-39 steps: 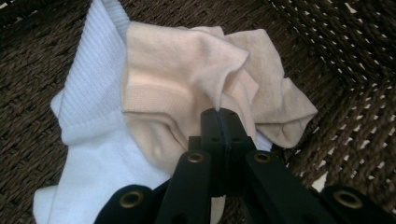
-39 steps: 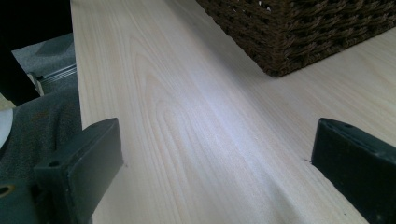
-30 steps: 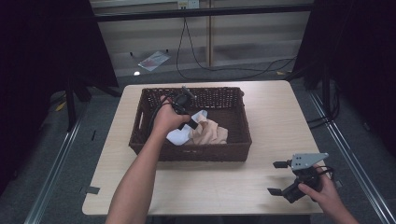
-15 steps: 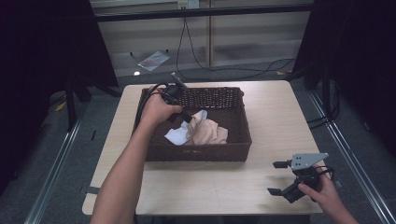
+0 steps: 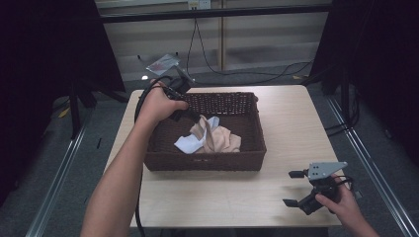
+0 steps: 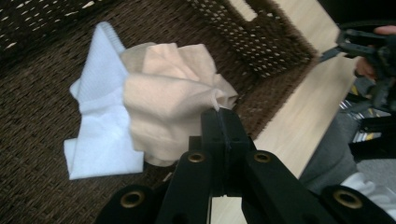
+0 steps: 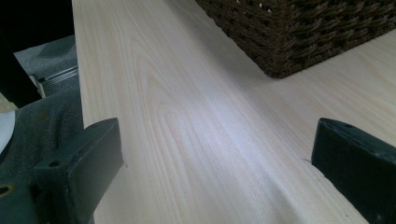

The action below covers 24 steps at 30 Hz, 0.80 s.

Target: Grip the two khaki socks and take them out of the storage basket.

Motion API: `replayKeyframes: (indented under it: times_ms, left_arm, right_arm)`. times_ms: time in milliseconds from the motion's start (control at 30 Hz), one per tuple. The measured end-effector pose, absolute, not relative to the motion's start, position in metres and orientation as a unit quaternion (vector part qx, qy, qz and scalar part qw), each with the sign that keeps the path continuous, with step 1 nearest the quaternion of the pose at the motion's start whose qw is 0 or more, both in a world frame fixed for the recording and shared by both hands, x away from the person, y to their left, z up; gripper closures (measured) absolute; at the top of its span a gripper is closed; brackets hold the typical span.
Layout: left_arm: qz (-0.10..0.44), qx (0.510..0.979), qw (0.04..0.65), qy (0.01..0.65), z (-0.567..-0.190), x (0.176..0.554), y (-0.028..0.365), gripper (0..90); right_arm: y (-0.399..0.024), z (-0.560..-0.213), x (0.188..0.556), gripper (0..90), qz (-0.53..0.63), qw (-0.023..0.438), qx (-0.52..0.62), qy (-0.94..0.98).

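Pinching beige cloth (image 6: pixel 173 105) over basket (image 5: pixel 249 163), left fingers (image 6: pixel 219 123) together; right fingers (image 7: pixel 79 163) apart

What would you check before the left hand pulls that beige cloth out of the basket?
1. Left gripper shut on the beige cloth: ok, a corner is pinched.
2. White cloth free of the beige one: cannot tell, they touch.
3. Beige cloth clear of the basket rim: not ok, most of it lies inside.
4. Right gripper out of the way: ok, it is open over the table.
5. Bare table beside the basket: ok.
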<state>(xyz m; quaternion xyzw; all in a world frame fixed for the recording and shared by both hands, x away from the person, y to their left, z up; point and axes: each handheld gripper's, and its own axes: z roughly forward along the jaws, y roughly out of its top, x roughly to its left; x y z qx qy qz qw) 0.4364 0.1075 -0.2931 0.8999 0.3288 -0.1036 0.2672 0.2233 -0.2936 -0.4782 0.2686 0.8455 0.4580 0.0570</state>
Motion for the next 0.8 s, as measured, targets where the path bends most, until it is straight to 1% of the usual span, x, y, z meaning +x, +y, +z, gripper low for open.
replayKeyframes:
  times_ms: [333, 600, 800]
  left_arm:
    - [-0.109, 0.903, 0.277, 0.31, -0.263, 0.425, 0.106, 90.0]
    - [-0.119, 0.914, 0.261, 0.286, -0.243, 0.416, 0.103, 90.0]
    - [-0.125, 0.914, 0.268, 0.277, -0.229, 0.41, 0.103, 90.0]
  right_arm:
    - [-0.294, -0.478, 0.223, 1.3, 0.457, 0.059, 0.269, 0.846]
    - [-0.294, -0.478, 0.223, 1.3, 0.458, 0.058, 0.268, 0.846]
    - [-0.293, -0.478, 0.223, 1.3, 0.458, 0.056, 0.267, 0.846]
